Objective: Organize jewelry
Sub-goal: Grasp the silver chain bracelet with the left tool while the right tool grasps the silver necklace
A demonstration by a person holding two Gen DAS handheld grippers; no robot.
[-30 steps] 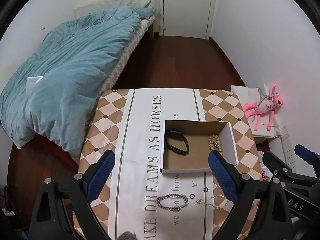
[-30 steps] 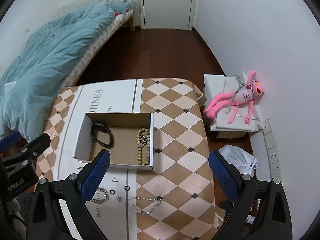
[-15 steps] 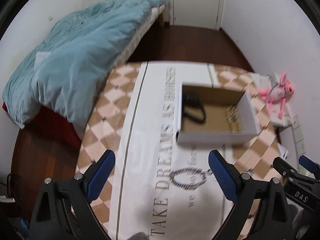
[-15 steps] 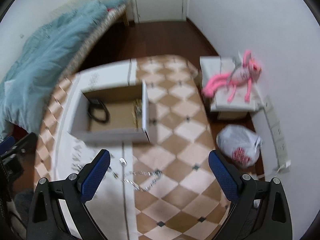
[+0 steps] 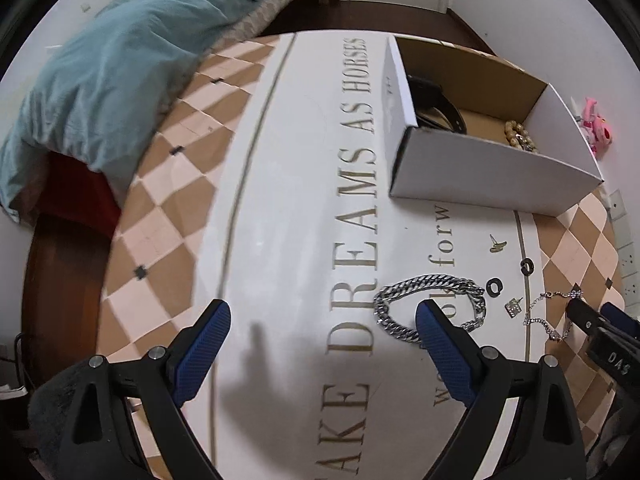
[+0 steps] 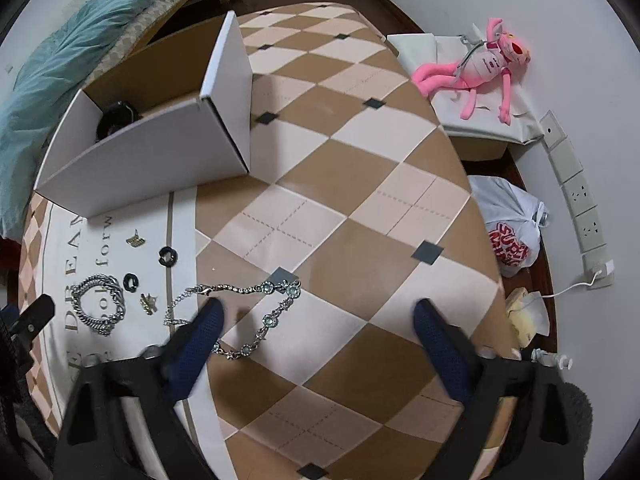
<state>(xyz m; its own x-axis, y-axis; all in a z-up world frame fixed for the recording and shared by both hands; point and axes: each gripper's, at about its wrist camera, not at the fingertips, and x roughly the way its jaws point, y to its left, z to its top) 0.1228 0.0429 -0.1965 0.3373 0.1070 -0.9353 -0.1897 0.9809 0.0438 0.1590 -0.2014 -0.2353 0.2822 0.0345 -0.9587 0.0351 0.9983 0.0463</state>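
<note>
A white cardboard box point(image 5: 492, 172) point(image 6: 152, 152) stands on the table and holds a black band point(image 5: 438, 106) and a wooden bead bracelet point(image 5: 520, 140). A thick silver chain bracelet point(image 5: 430, 312) point(image 6: 98, 302) lies just in front of my open left gripper point(image 5: 320, 330), with its right finger point(image 5: 440, 344) over the chain's near edge. A thin silver chain with blue stones point(image 6: 256, 312) point(image 5: 548, 312) lies by my open right gripper point(image 6: 316, 320), whose left finger point(image 6: 196, 340) is over it. Two black rings point(image 5: 496, 287) point(image 6: 167, 256) and small gold earrings point(image 5: 513, 307) point(image 6: 135, 240) lie between.
The table has a checkered cloth point(image 6: 360, 184) with a white lettered strip point(image 5: 304, 184). A bed with a teal duvet point(image 5: 112, 64) is to the left. A pink plush toy point(image 6: 480, 68), a plastic bag point(image 6: 508, 224) and wall sockets point(image 6: 576, 196) are to the right.
Both grippers have dropped close to the table and moved in over the loose jewelry; the left now reaches the thick chain, the right the thin one. Both stay open.
</note>
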